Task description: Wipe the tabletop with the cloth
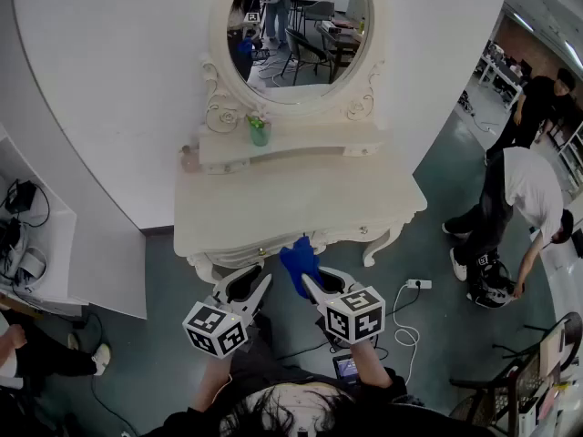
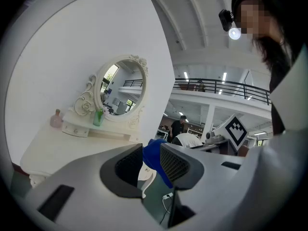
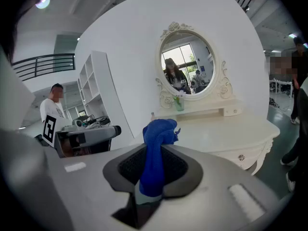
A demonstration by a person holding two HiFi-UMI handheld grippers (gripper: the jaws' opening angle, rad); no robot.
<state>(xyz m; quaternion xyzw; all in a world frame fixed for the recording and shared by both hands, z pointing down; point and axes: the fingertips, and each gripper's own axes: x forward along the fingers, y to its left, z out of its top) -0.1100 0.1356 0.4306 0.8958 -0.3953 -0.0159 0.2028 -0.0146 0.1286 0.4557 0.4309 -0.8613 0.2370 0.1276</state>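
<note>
A blue cloth hangs bunched in my right gripper, which is shut on it just off the front edge of the cream dressing table. In the right gripper view the cloth stands up between the pads, with the tabletop beyond it. My left gripper hovers beside it on the left, also short of the table's front edge. Its jaws stand slightly open with nothing between them in the left gripper view. The cloth shows just past them, and the tabletop lies to the left.
An oval mirror tops the table. On its small shelf are a green vase and a pink bottle. A white shelf unit stands left. Two people are at the right, and a power strip lies on the floor.
</note>
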